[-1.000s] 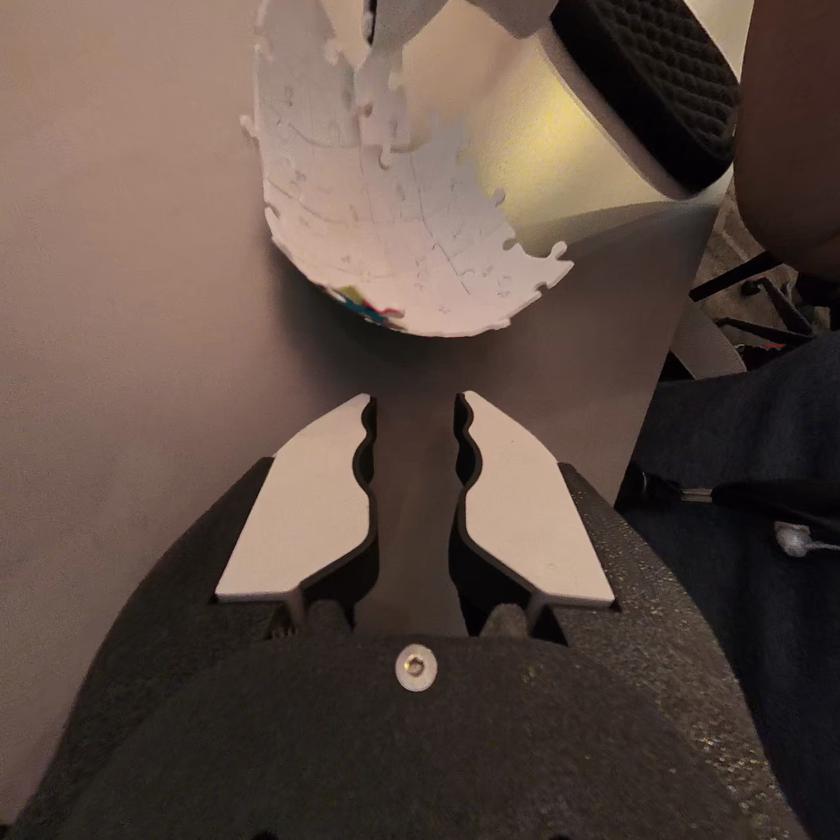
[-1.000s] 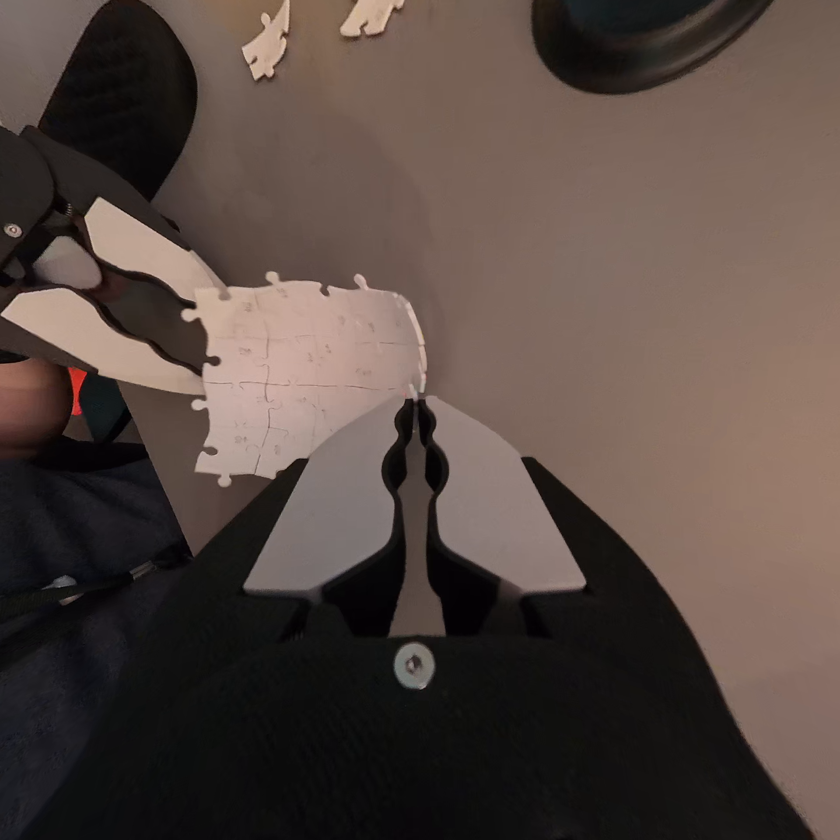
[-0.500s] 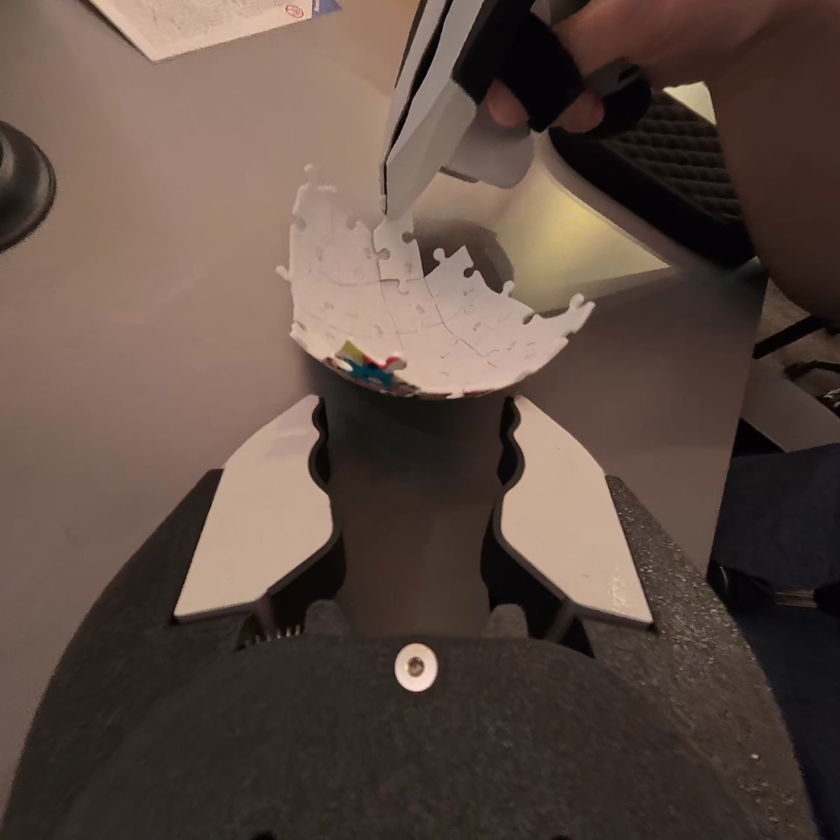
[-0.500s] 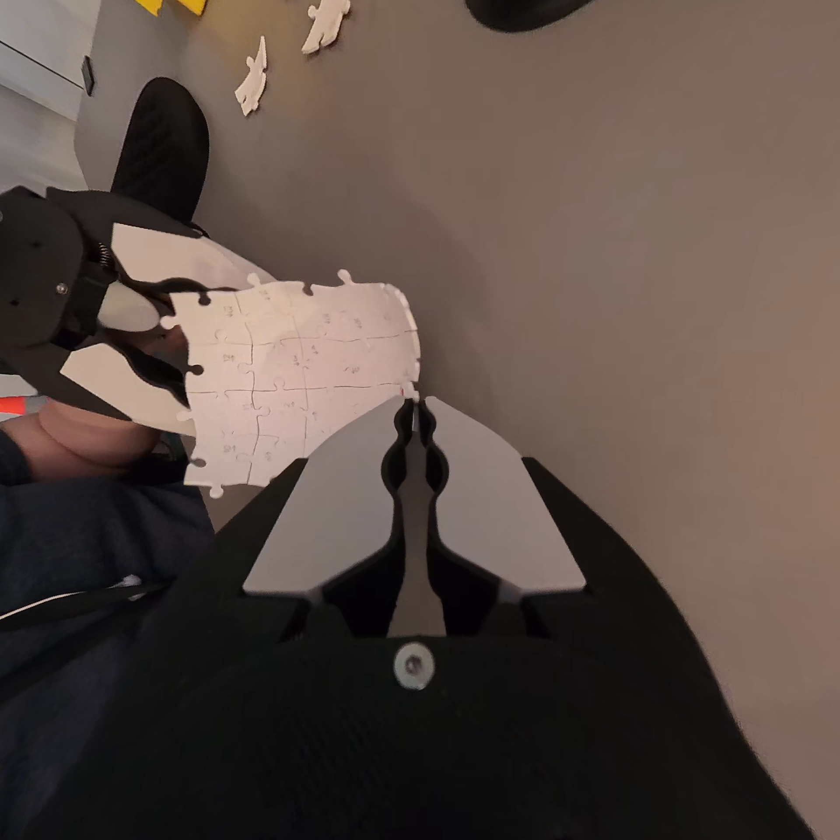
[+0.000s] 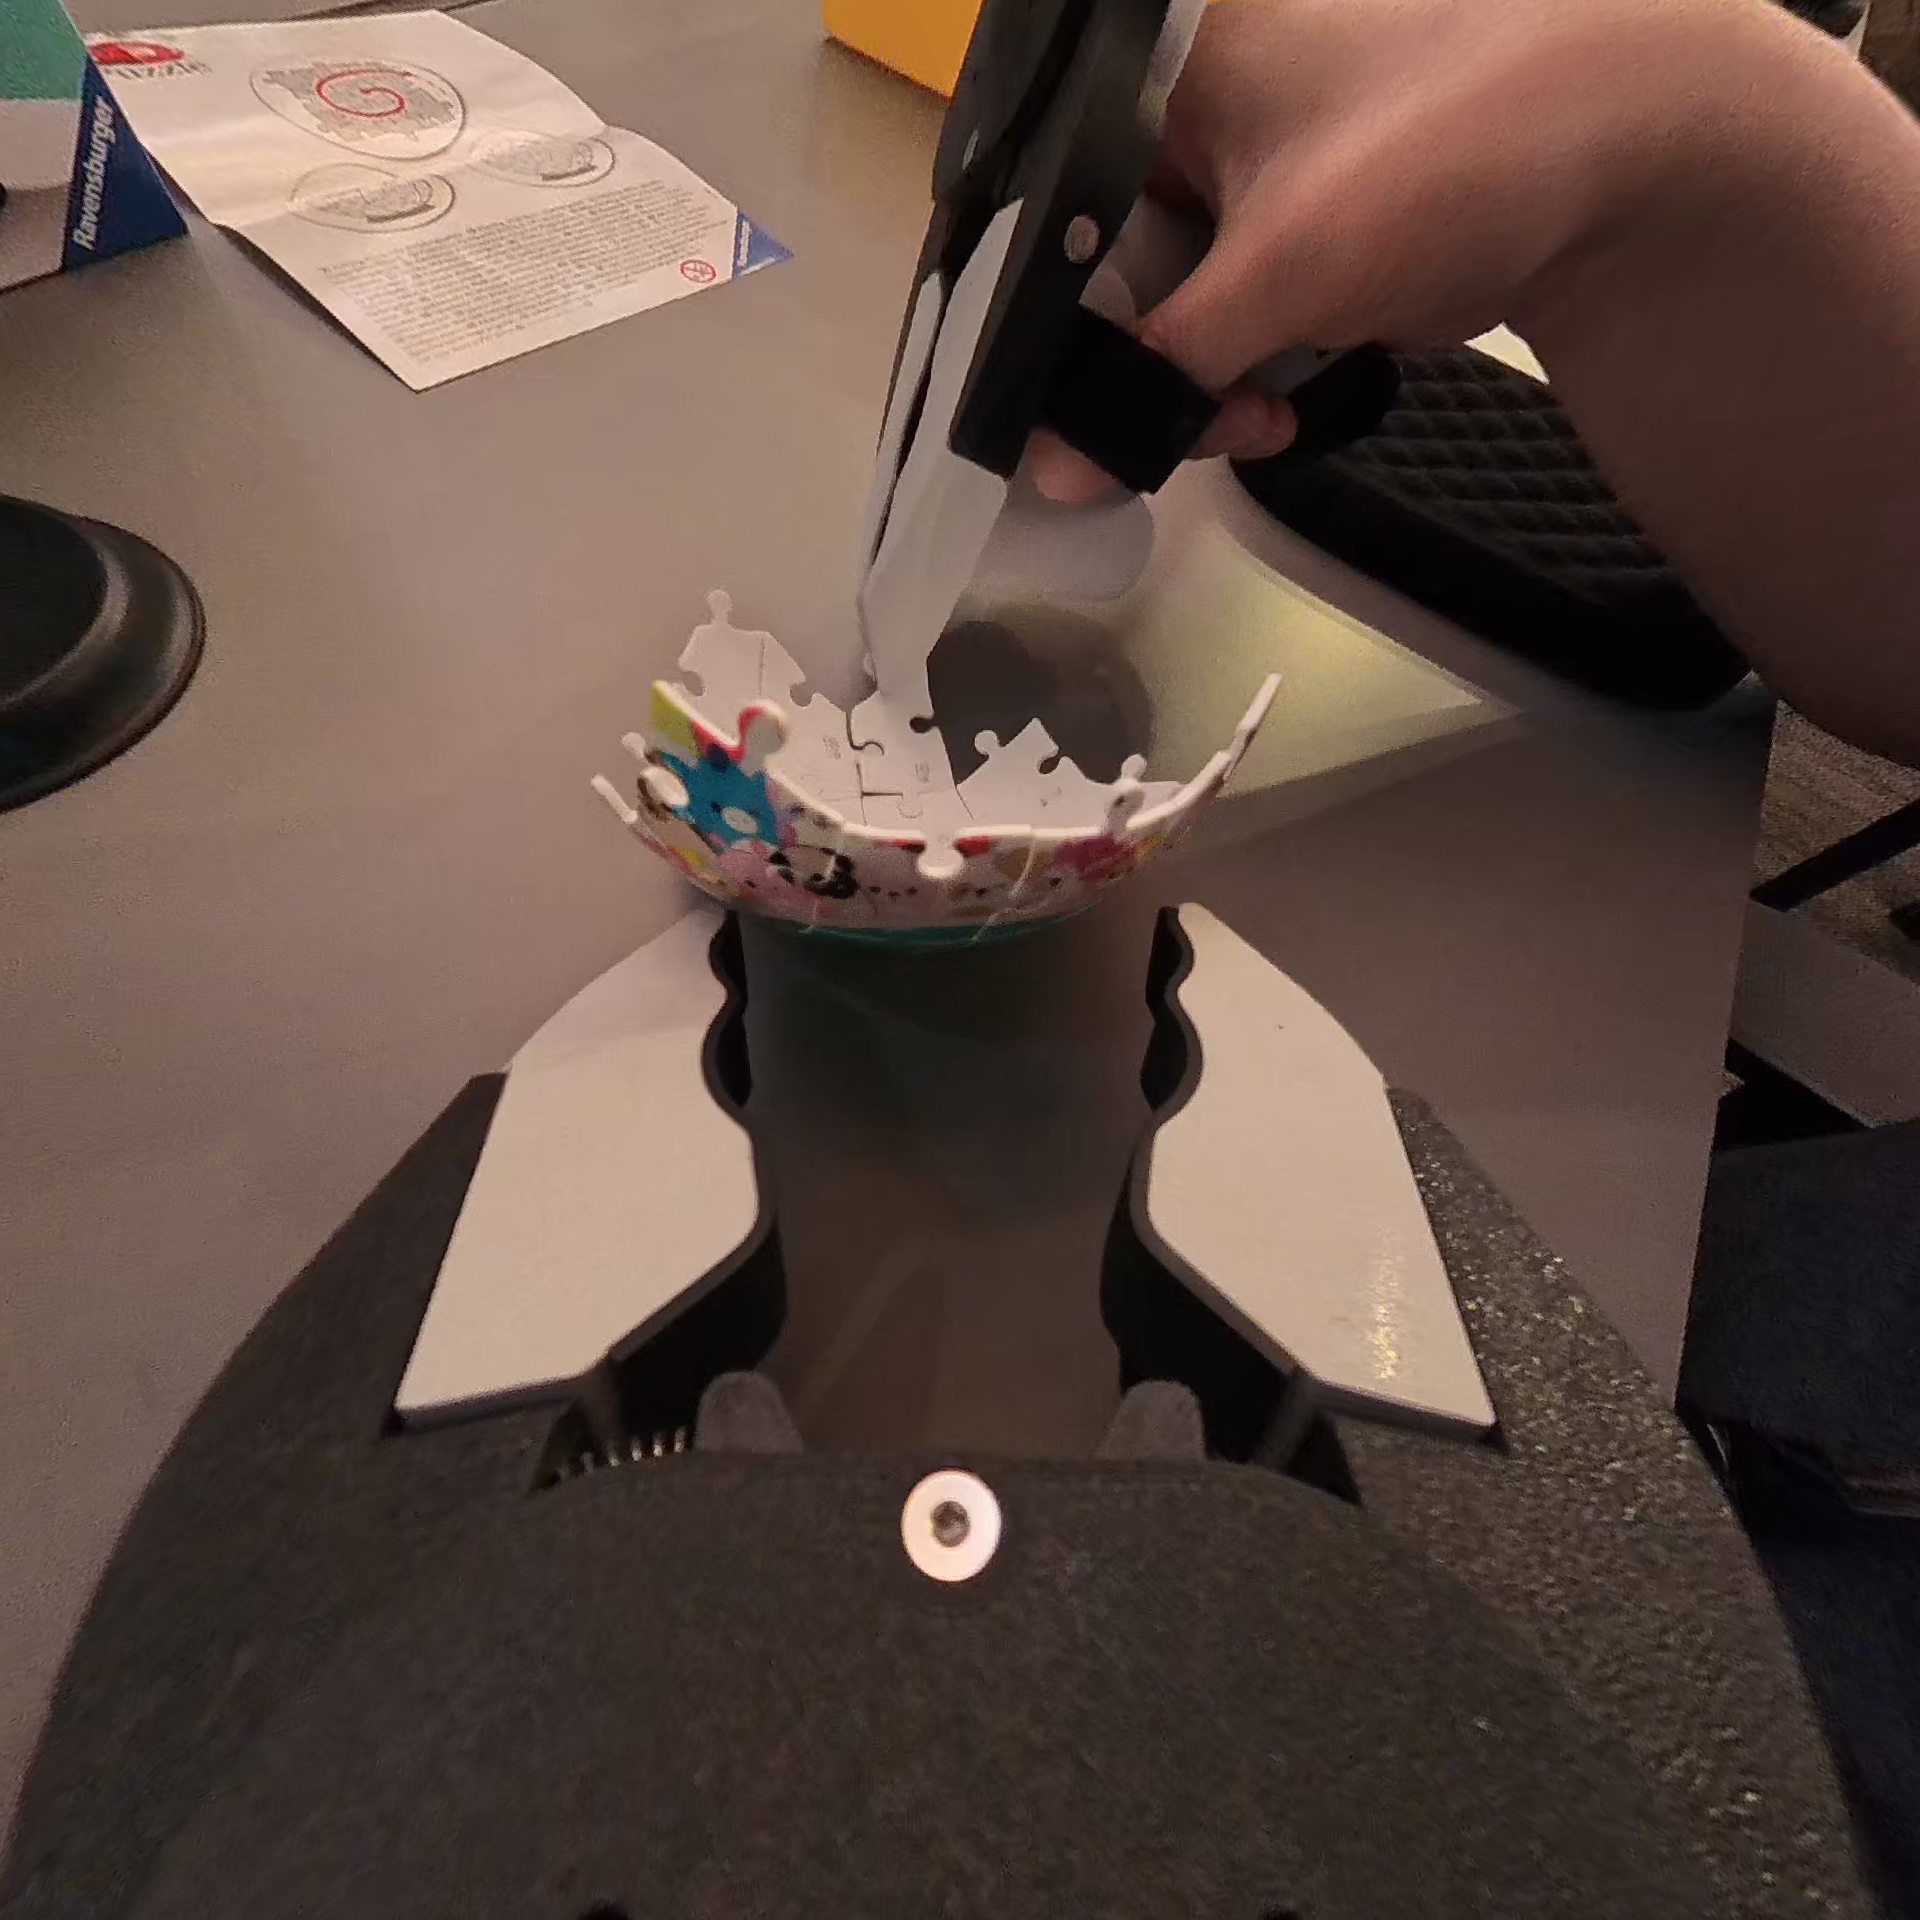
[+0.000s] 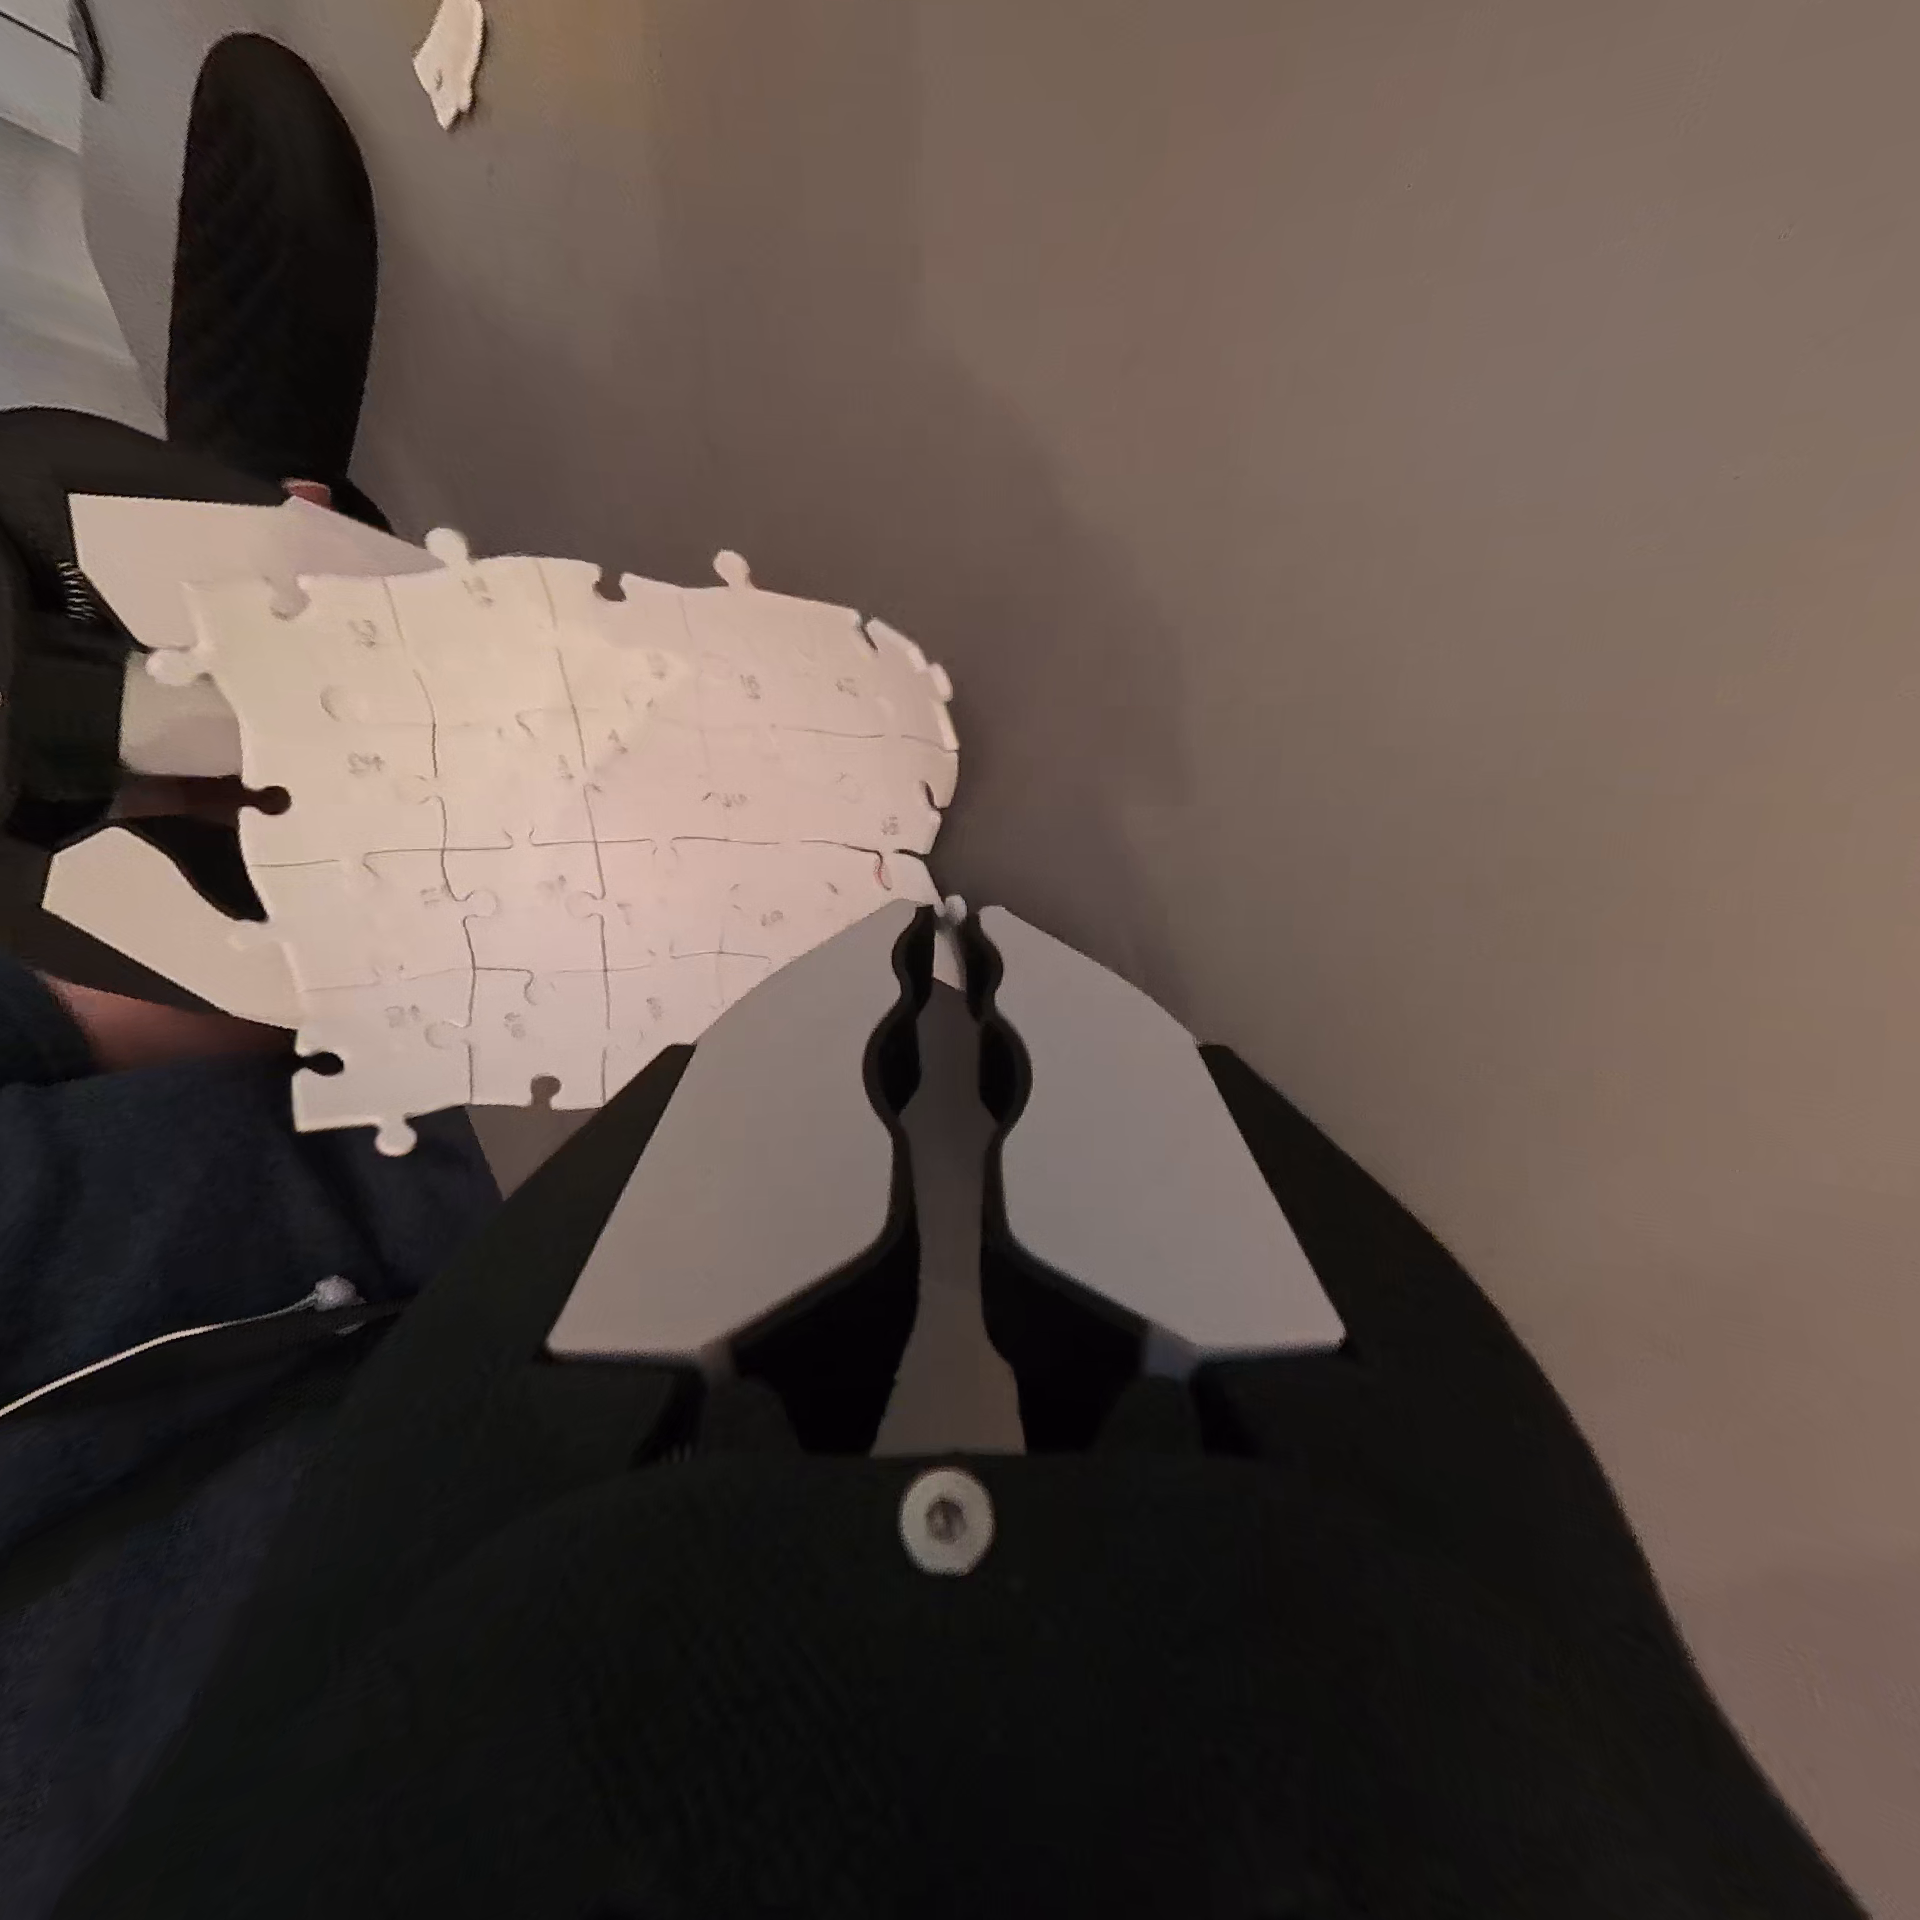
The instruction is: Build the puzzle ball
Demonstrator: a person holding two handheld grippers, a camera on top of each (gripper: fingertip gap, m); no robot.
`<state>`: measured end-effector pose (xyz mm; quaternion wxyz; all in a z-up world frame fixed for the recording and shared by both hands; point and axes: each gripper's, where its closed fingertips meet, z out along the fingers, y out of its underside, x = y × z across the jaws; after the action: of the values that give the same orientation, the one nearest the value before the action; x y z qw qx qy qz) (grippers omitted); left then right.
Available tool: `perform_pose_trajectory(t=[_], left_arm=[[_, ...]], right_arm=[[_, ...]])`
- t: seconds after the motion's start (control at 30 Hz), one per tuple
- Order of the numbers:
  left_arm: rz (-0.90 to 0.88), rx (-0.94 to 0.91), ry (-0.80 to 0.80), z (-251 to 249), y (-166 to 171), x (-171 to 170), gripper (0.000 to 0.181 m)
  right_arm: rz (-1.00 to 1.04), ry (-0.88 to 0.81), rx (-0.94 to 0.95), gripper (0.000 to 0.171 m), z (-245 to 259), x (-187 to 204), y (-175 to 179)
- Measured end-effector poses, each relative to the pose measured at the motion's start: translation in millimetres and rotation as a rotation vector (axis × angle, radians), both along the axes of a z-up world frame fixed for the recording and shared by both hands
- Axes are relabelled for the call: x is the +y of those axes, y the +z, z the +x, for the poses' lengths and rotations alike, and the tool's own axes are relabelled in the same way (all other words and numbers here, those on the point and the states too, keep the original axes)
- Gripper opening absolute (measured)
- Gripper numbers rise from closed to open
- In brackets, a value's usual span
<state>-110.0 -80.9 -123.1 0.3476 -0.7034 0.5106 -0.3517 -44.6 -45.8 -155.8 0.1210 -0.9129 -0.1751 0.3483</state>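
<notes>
The half-built puzzle ball [image 5: 904,821] is a bowl-shaped shell, white inside and brightly printed outside, low over the grey table [image 5: 416,623]. My right gripper [image 5: 899,665] comes down from above, held by a hand [image 5: 1455,197], and is shut on the shell's far rim. In the right wrist view the right gripper [image 6: 951,914] pinches a rim tab, and the shell's white inside [image 6: 582,810] spreads to the left. My left gripper [image 5: 945,925] is open, its fingertips on either side of the shell's near underside. Its fingers [image 6: 135,883] show behind the shell's far edge.
A folded instruction leaflet [image 5: 436,197] and a puzzle box [image 5: 62,135] lie at the back left, with a yellow object [image 5: 894,42] behind. A black round disc [image 5: 73,665] sits at the left. A black mesh chair [image 5: 1486,520] stands past the table's right edge. A loose piece [image 6: 452,62] lies farther off. The tips of one gripper are about 9 cm away from the tips of the other.
My left gripper has opened wider and dropped lower, so the shell's printed outside now shows. The right gripper stays shut on the rim, and the shell has moved closer in its view.
</notes>
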Motion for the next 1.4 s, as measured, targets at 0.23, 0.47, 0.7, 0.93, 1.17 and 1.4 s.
perform_pose_trajectory(t=[0.23,0.47,0.7,0.93,1.17,1.4], left_arm=[[-0.015,-0.002,0.006,3.2,1.3,1.5,0.072],[-0.019,0.013,0.004,4.4,-0.8,1.4,0.071],[-0.025,0.019,0.002,5.4,-1.9,-0.7,0.07],[-0.027,0.013,0.006,7.3,0.2,0.1,0.069],[-0.025,0.007,0.004,10.0,3.4,0.8,0.069],[-0.027,0.006,0.003,10.4,3.7,1.0,0.068]], right_arm=[[0.035,0.028,-0.065,0.007,0.1,0.6,-0.3],[0.121,0.048,-0.163,0.011,-0.5,2.5,-0.4],[0.167,0.069,-0.206,0.015,-2.3,2.1,0.1],[0.228,0.086,-0.271,0.017,-2.2,2.8,-0.3],[0.275,0.112,-0.346,0.019,-1.2,4.2,-1.3],[0.281,0.113,-0.366,0.022,-2.2,3.9,-1.0]])
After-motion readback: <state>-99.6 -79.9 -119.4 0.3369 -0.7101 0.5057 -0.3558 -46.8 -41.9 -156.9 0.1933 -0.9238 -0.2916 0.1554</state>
